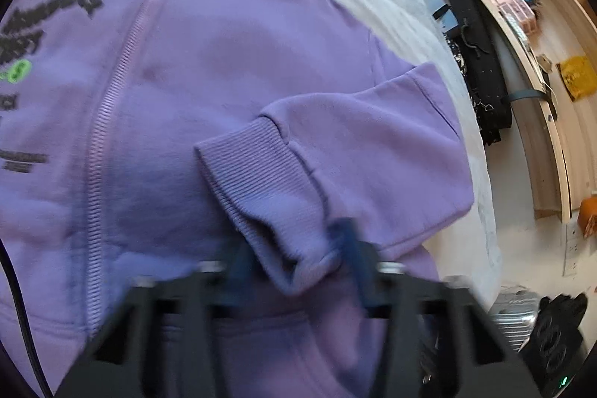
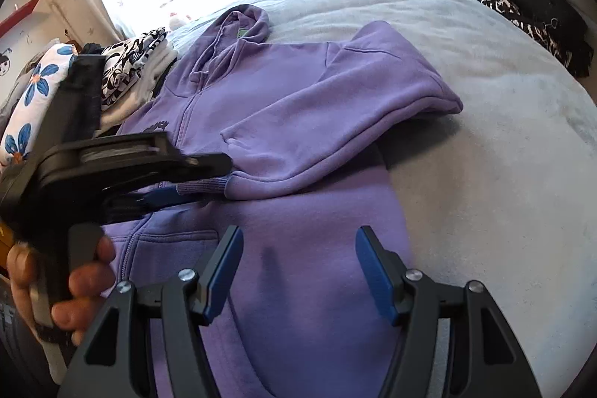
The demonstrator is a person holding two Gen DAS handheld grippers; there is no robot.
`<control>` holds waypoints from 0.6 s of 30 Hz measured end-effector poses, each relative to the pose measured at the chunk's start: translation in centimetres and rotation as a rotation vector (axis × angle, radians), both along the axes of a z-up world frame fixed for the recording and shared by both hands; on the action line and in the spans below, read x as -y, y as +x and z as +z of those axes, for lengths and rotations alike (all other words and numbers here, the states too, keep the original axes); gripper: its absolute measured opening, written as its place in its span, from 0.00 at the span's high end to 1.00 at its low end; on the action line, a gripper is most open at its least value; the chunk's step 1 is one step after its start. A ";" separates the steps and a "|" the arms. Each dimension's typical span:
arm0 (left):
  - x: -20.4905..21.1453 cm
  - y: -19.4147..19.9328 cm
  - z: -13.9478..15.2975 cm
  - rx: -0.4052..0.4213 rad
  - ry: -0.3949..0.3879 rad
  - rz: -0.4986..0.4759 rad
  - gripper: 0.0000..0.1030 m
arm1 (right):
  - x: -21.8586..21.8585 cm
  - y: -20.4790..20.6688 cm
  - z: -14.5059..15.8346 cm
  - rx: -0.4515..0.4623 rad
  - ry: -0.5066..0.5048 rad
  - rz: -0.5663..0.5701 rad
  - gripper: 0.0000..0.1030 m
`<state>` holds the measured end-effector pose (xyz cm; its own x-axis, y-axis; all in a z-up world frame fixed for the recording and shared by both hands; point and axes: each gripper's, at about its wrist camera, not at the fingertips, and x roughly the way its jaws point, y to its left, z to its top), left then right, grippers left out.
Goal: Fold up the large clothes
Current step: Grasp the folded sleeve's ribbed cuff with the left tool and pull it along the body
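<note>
Purple hoodie [image 2: 283,107] flat on the grey bed [image 2: 503,174], zip up, one sleeve [image 2: 335,122] folded across its chest w/ cuff [image 1: 257,181] near the zip – my left gripper [image 1: 298,271] is clamped on that cuff, right gripper [image 2: 298,271] apart, empty over the hem, so I'd lay the cuff flat, no bunching.

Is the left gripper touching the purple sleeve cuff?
Touching. The left wrist view shows the left gripper pinching the ribbed cuff between its blue pads.
</note>
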<state>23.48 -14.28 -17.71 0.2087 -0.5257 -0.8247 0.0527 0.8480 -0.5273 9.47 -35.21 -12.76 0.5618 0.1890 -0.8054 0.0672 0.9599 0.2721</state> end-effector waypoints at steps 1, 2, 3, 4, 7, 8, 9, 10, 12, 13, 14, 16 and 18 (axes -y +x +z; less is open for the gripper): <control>0.5 0.3 -0.1 -0.011 -0.001 -0.011 0.88 | 0.1 0.0 0.0 0.000 0.007 -0.002 0.39; 1.0 0.5 0.1 -0.001 0.026 -0.014 0.90 | 0.3 -0.1 0.0 -0.001 0.011 -0.005 0.39; 1.8 0.5 0.6 0.025 0.072 -0.025 0.91 | 0.4 -0.1 -0.1 0.000 0.013 -0.008 0.39; 2.6 0.6 1.4 0.063 0.124 -0.049 0.92 | 0.5 -0.2 -0.1 0.002 0.012 -0.012 0.39; 4.4 0.6 4.8 0.240 0.275 -0.113 0.93 | 0.8 -0.4 0.0 0.003 0.001 -0.023 0.39; 5.0 0.4 6.9 0.347 0.351 -0.127 0.93 | 0.9 -0.5 0.0 0.005 0.002 -0.024 0.39; 5.1 0.4 8.2 0.402 0.386 -0.129 0.93 | 0.9 -0.5 0.1 0.006 0.003 -0.024 0.39; 5.1 0.4 9.9 0.475 0.428 -0.131 0.93 | 0.9 -0.5 0.1 0.008 0.003 -0.023 0.39; 4.4 1.0 12.9 0.580 0.493 -0.120 0.93 | 1.0 -0.5 0.1 0.012 -0.001 -0.020 0.39; 3.7 1.3 14.1 0.613 0.520 -0.108 0.93 | 0.9 -0.5 0.2 0.014 -0.006 -0.019 0.39; 2.8 1.7 15.2 0.637 0.544 -0.094 0.93 | 0.8 -0.4 0.3 0.016 -0.014 -0.016 0.39; 1.1 2.7 16.5 0.675 0.601 -0.058 0.93 | 0.6 -0.2 0.3 0.017 -0.025 -0.010 0.39; -0.8 3.4 16.9 0.693 0.650 -0.026 0.93 | 0.4 0.0 0.3 0.014 -0.034 -0.003 0.39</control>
